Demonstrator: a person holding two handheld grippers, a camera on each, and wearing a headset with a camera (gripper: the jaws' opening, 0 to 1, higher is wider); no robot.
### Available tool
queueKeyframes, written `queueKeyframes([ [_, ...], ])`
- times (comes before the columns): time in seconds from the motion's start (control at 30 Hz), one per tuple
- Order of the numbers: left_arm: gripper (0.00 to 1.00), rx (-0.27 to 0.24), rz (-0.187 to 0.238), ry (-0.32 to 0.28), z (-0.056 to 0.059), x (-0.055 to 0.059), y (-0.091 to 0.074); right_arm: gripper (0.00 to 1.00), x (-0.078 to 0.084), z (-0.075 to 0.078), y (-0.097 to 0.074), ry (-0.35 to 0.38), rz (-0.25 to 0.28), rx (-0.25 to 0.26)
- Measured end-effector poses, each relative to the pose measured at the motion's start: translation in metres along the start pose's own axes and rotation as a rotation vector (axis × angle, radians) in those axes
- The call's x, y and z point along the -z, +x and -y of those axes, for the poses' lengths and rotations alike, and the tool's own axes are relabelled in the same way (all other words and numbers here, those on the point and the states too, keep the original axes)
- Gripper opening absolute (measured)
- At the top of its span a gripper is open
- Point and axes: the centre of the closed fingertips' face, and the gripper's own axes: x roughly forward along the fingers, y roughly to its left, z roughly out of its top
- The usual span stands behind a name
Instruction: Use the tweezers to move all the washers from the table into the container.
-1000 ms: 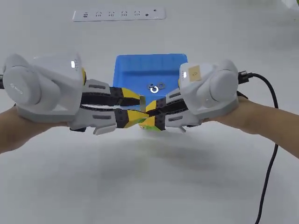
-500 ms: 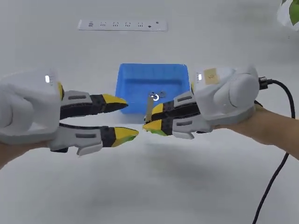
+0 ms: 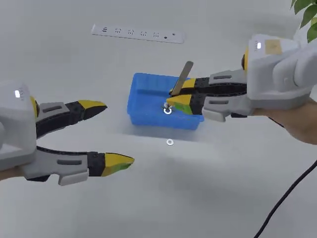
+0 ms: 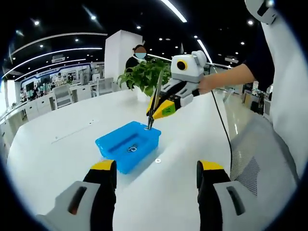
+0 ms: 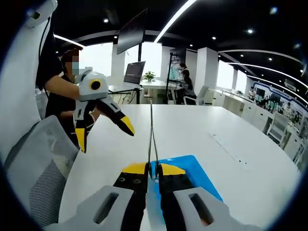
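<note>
Gripping tweezers [image 3: 184,74] in right gripper [image 3: 174,100], clamped tight on the shaft, joined end sticking up and away. Matched in right gripper view: right gripper [image 5: 154,169] closed down to a narrow slit, with tweezers [image 5: 151,134] pinched in it. Pointing tips down over container [image 3: 148,106], toward its right wall. Noted washers [image 3: 168,110] on container floor close by the tips; cannot tell whether touched. Checked in left gripper view: tweezers [image 4: 155,101] ending at far rim of container [image 4: 115,142], washers [image 4: 131,148] lying inside.

Found one washer [image 3: 170,142] on bare tabletop [image 3: 198,198], just in front of container's near wall, not touching it. Same washer [image 4: 158,160] seen in left gripper view, beside container's right corner.

Found left gripper [image 3: 118,133] spread wide, holding nothing, hovering toward tabletop's near left, well apart from container. Seen likewise in right gripper view [image 5: 106,137], raised and wide apart.

Located container well in from tabletop's edges. Logged power strip [image 3: 137,33] beyond it toward far edge, plant [image 3: 307,15] toward far right, and cable [image 3: 292,188] trailing toward near right.
</note>
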Motion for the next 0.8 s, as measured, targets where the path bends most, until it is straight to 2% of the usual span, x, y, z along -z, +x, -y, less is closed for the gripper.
queueKeyframes([
  [0.17, 0.8, 0.0, -0.011, -0.012, 0.006, 0.009, -0.002, 0.09, 0.008, 0.023, 0.008, 0.013, -0.012, 0.035],
  [0.37, 0.9, -0.026, -0.014, -0.036, 0.003, 0.014, -0.003, 0.09, 0.028, 0.047, 0.021, 0.042, -0.045, 0.066],
  [0.5, 0.99, -0.044, -0.026, -0.05, -0.001, 0.019, -0.004, 0.09, 0.043, 0.053, 0.029, 0.047, -0.077, 0.066],
  [0.8, 0.99, -0.051, -0.048, -0.067, -0.002, 0.026, -0.004, 0.09, 0.07, 0.055, 0.047, 0.059, -0.138, 0.053],
])
